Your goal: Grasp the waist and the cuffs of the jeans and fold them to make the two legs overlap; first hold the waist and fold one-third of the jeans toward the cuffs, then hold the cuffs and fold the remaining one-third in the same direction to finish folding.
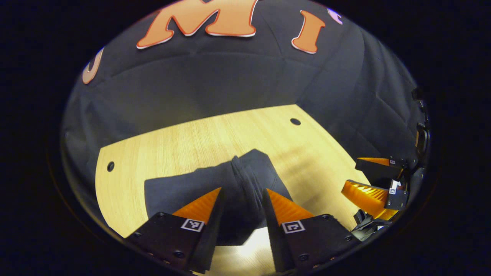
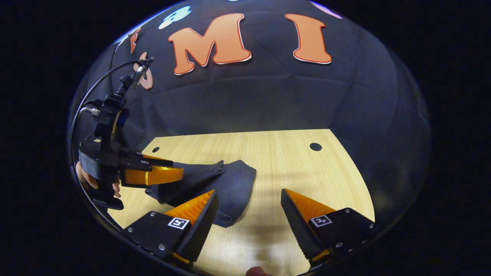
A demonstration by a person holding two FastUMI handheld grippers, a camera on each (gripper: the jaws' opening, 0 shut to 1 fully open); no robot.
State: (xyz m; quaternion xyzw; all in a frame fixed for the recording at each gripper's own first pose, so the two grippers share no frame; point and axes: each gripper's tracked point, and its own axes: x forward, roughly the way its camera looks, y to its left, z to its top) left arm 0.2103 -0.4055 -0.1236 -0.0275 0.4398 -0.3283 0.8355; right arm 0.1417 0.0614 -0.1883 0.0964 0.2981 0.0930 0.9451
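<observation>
Dark jeans lie bunched on the light wooden table. In the left gripper view a thick fold of them runs up between my left gripper's fingers, which press on it from both sides. The right gripper view shows that left gripper at the left, holding the raised edge of the jeans, whose back pocket faces up. My right gripper stands wide open over bare table just right of the jeans, with nothing between its fingers. It also appears open at the right edge of the left gripper view.
The table has small round holes near its far corners. Black cloth walls close in behind and at the sides. A hand holds the left gripper, with a cable looping above it.
</observation>
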